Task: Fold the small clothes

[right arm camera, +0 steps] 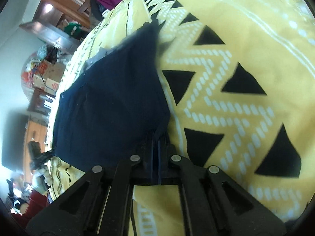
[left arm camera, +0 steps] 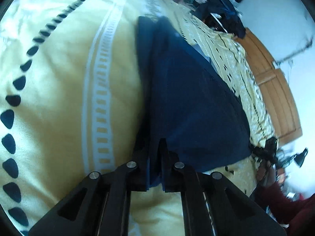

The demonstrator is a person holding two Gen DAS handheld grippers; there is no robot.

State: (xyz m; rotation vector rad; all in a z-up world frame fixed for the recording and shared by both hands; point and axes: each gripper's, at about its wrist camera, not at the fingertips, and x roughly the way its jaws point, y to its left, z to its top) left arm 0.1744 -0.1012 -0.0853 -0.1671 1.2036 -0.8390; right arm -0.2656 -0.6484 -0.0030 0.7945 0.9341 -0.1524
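A dark navy garment [left arm camera: 193, 102] lies stretched over a yellow patterned bedspread [left arm camera: 59, 90]. My left gripper [left arm camera: 155, 151] is shut on one edge of it, with folded layers of cloth pinched between the fingers. In the right wrist view the same navy garment [right arm camera: 110, 102] spreads away to the upper left, and my right gripper [right arm camera: 156, 139] is shut on another edge, several cloth layers showing between its fingers. A pale lining or label peeks out at the garment's far end [right arm camera: 96, 58].
The bedspread [right arm camera: 246, 78] carries black triangles and white dotted zigzags. A pile of dark clothes [left arm camera: 222, 5] sits at the far end of the bed. Wooden furniture [left arm camera: 275, 90] and cluttered boxes [right arm camera: 47, 76] stand beyond the bed's edge.
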